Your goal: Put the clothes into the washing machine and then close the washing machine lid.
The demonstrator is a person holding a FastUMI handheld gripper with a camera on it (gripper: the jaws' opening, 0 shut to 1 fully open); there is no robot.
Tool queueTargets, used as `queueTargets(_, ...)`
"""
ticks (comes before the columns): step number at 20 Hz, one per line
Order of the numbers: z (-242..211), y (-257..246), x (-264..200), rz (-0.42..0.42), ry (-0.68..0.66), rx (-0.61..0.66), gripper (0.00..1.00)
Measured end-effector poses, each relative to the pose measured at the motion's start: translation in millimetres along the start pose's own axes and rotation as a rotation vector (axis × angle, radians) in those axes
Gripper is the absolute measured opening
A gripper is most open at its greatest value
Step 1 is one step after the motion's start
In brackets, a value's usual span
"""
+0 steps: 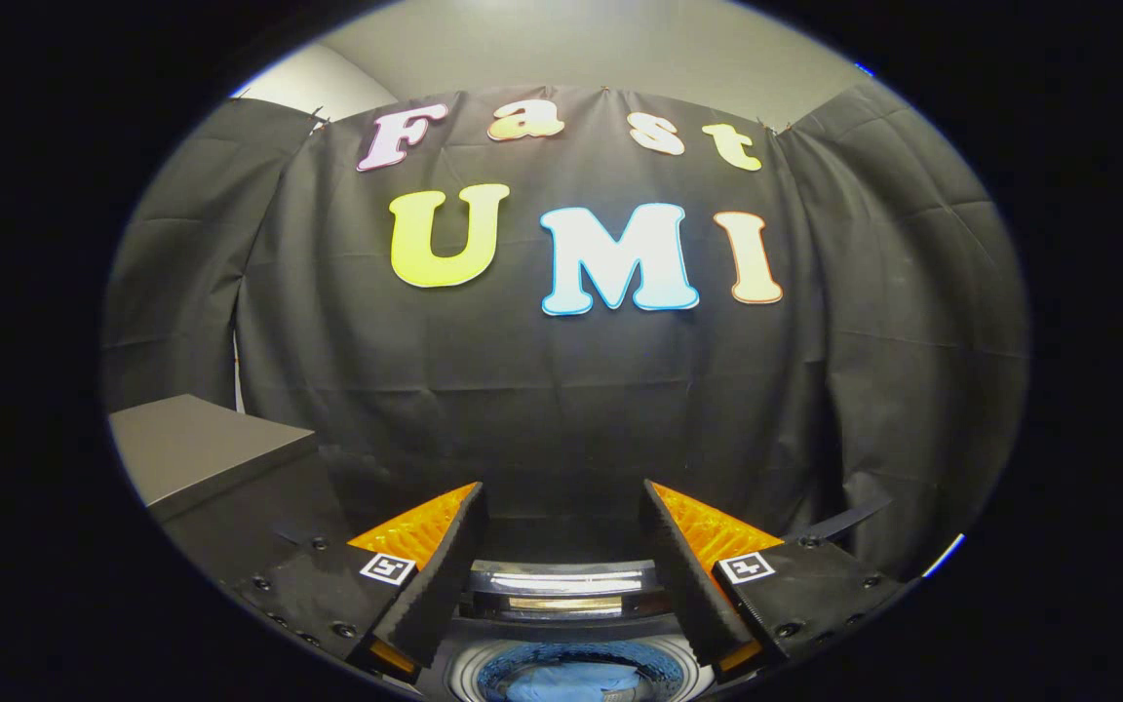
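Over on the left there was a grey box-like cabinet (pixel 196 448) sitting against the black cloth wall (pixel 561 390), well off to the side of the gripper (pixel 561 507). The gripper itself hung above the washing machine (pixel 566 585) with its two fingers spread wide apart and nothing at all between them, just the cloth wall showing beyond the gap. Right below the fingers I could see the machine's round drum opening (pixel 464 673), lid up at the back as far as I could tell, and a blue piece of clothing (pixel 571 680) was lying down inside the drum.
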State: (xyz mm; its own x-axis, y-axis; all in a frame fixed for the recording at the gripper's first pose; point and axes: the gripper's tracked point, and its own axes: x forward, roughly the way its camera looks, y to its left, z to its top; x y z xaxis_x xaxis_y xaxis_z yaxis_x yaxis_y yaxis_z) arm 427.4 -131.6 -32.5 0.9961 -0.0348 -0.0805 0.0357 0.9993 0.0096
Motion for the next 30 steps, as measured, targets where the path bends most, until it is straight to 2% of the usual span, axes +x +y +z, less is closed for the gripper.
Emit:
queueTargets(9,-26,-1,-33,0.014,0.055,0.0,0.97)
queueTargets(19,-73,-12,-79,-0.014,0.125,0.02,0.97)
queueTargets(24,-61,-3,-97,0.003,0.111,0.029,0.97)
queueTargets(30,-8,12,-156,0.005,0.015,0.016,0.97)
